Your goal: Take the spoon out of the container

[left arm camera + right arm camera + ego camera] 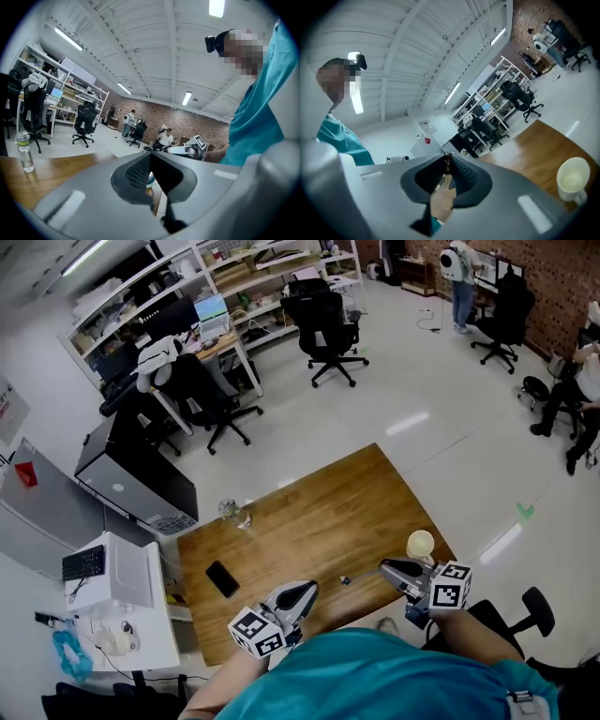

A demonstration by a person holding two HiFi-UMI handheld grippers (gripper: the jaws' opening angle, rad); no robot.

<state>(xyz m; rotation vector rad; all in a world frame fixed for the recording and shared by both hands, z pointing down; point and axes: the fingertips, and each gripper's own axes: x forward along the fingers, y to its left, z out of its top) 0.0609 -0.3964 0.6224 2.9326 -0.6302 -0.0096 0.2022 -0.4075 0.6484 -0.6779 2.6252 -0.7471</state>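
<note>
Thin dark-handled spoon (pixel 448 165) is out of the container, pinched by its handle in the right gripper (pixel 386 567), jaws clenched on it. Spoon tip pokes out leftward over the brown wooden table (pixel 319 507). The container, a cream round mug (pixel 420 544), sits on the table just beside the right gripper. Left gripper (pixel 305 592) has its jaws pressed together, empty, at the table's near edge. Black phone (pixel 222 578) and clear plastic bottle (pixel 231 512) lie farther left.

No legible text, labels or numbers.
</note>
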